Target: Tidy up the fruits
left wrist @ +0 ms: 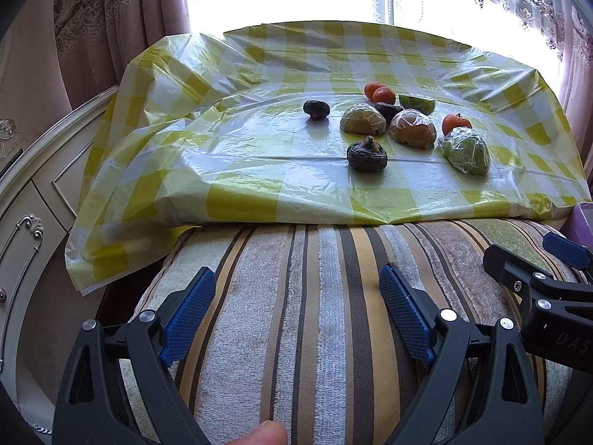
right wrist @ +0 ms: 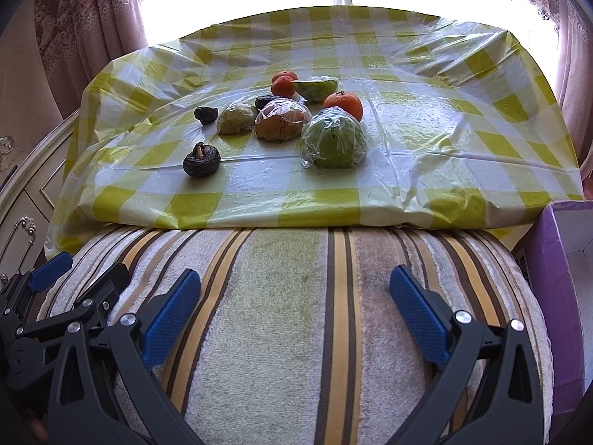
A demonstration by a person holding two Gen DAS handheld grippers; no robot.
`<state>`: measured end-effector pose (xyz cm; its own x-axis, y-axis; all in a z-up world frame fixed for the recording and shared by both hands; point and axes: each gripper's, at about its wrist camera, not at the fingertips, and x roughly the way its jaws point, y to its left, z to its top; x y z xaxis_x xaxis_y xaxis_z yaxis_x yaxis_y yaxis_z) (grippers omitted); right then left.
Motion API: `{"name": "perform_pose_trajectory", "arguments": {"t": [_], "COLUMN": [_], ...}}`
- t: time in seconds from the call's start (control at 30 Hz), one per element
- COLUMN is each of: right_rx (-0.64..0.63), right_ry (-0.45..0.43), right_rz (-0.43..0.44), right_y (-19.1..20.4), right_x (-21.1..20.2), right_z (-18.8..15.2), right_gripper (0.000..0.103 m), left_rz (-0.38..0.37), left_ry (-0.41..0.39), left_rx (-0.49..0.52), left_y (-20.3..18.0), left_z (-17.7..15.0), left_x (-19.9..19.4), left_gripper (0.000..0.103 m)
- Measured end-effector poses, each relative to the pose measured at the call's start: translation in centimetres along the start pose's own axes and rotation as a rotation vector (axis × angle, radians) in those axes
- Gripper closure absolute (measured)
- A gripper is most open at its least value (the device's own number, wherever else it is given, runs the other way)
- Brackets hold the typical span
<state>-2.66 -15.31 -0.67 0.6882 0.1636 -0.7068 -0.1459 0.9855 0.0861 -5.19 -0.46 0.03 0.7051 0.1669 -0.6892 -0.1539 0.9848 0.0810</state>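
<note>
The right half of the checked tablecloth [right wrist: 444, 141] is left bare for passage, while the middle is blocked by the clustered fruits [right wrist: 285, 118], and the right edge is hemmed by a purple box [right wrist: 556, 259].

A glossy, crinkled plastic tablecloth [right wrist: 426, 141] in yellow-and-white check catches the window light. Halved fruits [right wrist: 333, 139] sit sealed in shiny cling film beside smooth-skinned oranges [right wrist: 344, 104] and matt, wrinkled dark fruits [right wrist: 201, 161]. In front lies a coarse, striped terry-cloth cushion [right wrist: 281, 315]. Each gripper [right wrist: 294, 306] is matt black plastic with knurled blue pads [right wrist: 172, 315] and bright metal rivets.
</note>
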Motion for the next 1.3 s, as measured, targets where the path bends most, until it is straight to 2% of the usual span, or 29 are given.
{"name": "perform_pose_trajectory", "arguments": {"t": [1.3], "right_rx": [-0.007], "right_ry": [-0.001], "right_rz": [-0.002], "right_y": [0.05], "right_x": [0.04], "right_z": [0.05], "right_gripper": [0.001], "left_rz": [-0.013], "left_ry": [-0.001], "left_rx": [-0.012], "left_y": [0.18], "left_z": [0.03], "left_x": [-0.06], "left_gripper": [0.015]}}
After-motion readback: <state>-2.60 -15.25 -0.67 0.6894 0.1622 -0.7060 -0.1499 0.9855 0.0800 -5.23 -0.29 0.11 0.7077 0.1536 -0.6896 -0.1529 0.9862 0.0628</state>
